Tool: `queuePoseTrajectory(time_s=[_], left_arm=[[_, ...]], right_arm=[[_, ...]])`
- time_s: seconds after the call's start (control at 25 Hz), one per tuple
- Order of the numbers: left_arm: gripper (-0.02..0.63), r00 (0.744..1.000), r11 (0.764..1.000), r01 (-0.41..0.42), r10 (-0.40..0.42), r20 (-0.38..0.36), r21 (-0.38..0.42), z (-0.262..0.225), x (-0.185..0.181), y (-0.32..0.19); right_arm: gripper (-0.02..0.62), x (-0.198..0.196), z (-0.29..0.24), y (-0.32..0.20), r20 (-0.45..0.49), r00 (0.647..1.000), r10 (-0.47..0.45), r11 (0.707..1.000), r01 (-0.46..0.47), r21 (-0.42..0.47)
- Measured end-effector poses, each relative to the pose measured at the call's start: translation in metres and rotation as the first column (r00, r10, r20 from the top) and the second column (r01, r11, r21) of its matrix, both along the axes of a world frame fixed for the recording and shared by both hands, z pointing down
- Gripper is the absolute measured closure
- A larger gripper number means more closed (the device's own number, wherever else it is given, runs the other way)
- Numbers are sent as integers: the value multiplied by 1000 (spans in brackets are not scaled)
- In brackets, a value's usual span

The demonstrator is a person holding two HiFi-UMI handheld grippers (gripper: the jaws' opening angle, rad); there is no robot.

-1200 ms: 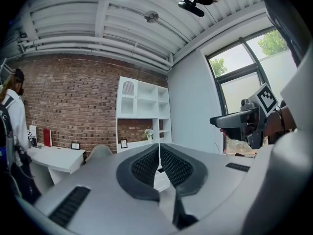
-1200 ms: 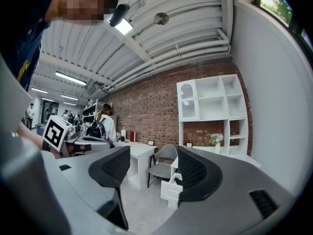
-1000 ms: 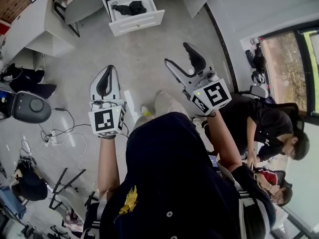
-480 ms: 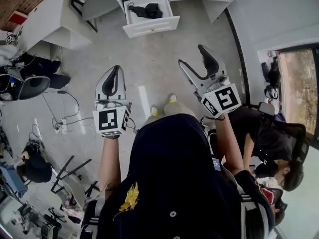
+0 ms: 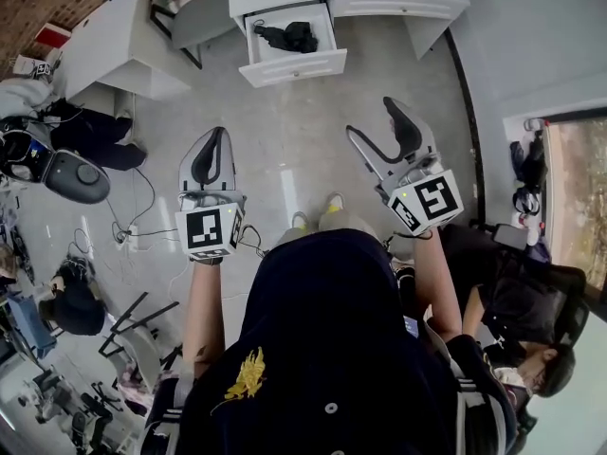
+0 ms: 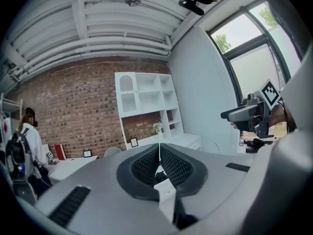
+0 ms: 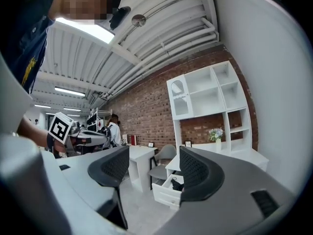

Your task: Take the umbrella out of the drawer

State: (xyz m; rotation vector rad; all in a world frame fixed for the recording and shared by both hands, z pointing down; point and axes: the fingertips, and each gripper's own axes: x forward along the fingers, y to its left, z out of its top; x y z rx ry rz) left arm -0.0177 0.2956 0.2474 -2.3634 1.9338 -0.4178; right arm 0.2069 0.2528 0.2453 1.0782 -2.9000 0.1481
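A white drawer (image 5: pixel 294 64) stands pulled out of the white cabinet at the top of the head view. A black folded umbrella (image 5: pixel 291 36) lies inside it. Both grippers hang above the grey floor, well short of the drawer. My left gripper (image 5: pixel 215 133) is shut, its dark pads (image 6: pixel 146 165) meeting at the tips with nothing between them. My right gripper (image 5: pixel 374 118) is open and holds nothing. Between its jaws the right gripper view shows the open drawer (image 7: pixel 165 192) with the umbrella (image 7: pixel 177 184) far ahead.
A white desk (image 5: pixel 100 55) and a grey chair (image 5: pixel 190 3) stand left of the drawer. Cables (image 5: pixel 128 240) and dark gear (image 5: pixel 76 178) lie on the floor at the left. A seated person (image 5: pixel 517 287) is close on the right. White shelves (image 7: pixel 210 102) rise above the cabinet.
Both grippers have moved forward across the floor toward the drawer, which now sits lower and nearer in the head view. The left stays shut and the right stays open.
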Motion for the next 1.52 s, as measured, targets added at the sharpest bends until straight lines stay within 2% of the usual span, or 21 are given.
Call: queuePoseTrajectory(time_s=[0.08, 0.24, 0.76, 0.92, 1.16, 1.52], left_arm=[[584, 1000, 1000, 3, -3, 15, -2, -7, 9, -12], [584, 999, 999, 31, -32, -10, -15, -12, 21, -24], [584, 999, 998, 36, -37, -26, -58, 6, 41, -25], [584, 999, 998, 26, -28, -31, -62, 12, 40, -31], [584, 999, 1000, 5, -6, -38, -28, 6, 34, -49], [584, 997, 999, 10, -7, -80, 31, -6, -8, -88]], right_arm=[[259, 11, 6, -7, 12, 1000, -3, 1000, 4, -20], [259, 27, 16, -14, 25, 1000, -13, 999, 14, -39], [259, 40, 25, -22, 18, 1000, -18, 999, 19, -50], [259, 35, 24, -23, 18, 1000, -10, 999, 11, -42], [259, 28, 18, -36, 8, 1000, 10, 1000, -10, -27], [259, -4, -2, -75, -2, 999, 43, 999, -43, 11]])
